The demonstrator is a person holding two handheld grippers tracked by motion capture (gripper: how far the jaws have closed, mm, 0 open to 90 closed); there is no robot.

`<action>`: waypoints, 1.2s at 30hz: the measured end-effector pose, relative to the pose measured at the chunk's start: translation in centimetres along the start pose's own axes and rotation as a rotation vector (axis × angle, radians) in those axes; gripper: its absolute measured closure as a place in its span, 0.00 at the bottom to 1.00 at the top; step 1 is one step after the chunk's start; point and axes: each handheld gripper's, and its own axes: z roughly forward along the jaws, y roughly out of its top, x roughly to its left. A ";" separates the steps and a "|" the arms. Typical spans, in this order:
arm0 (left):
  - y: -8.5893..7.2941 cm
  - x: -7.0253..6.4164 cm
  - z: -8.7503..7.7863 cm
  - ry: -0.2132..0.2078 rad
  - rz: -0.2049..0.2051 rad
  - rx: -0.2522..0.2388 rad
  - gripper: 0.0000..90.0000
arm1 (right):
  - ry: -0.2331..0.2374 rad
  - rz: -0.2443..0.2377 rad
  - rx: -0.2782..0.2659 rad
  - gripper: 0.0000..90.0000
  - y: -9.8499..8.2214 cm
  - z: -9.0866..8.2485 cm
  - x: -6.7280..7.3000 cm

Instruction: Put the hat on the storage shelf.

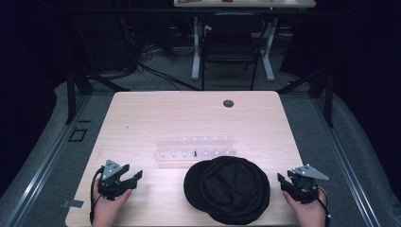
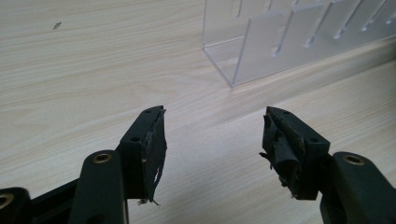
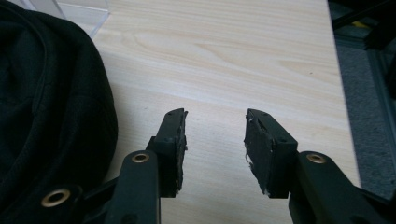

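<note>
Left gripper (image 1: 135, 177): near the tabletop's front left corner, black fingers (image 2: 149, 149) spread and empty, pads frayed.
Tabletop (image 1: 142, 113): pale wood grain, rounded corners, bare and roomy at left and far side.
Clear rack (image 1: 195, 146): transparent slotted plastic, mid-tabletop, just behind the hat.
Black hat (image 1: 229, 189): soft, round, matte fabric, at the front edge, centre-right.
Right gripper (image 1: 283, 182): fingers (image 3: 173, 144) spread, empty, beside the hat near the right edge.

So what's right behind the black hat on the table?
A clear acrylic rack with slotted dividers lies just behind the black hat. The hat's far edge covers part of the rack's near side.
</note>
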 end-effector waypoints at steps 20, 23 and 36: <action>0.2 -0.9 -0.3 -0.009 0.046 0.040 0.41 | 0.071 -0.012 0.046 0.66 2.1 -1.8 1.2; 0.2 -1.0 -0.2 -0.013 0.054 0.034 0.41 | 0.060 -0.065 0.121 0.66 3.1 -1.9 1.5; 0.1 -1.0 0.2 -0.028 0.054 0.050 0.41 | 0.098 -0.142 0.266 0.71 6.6 -3.2 2.7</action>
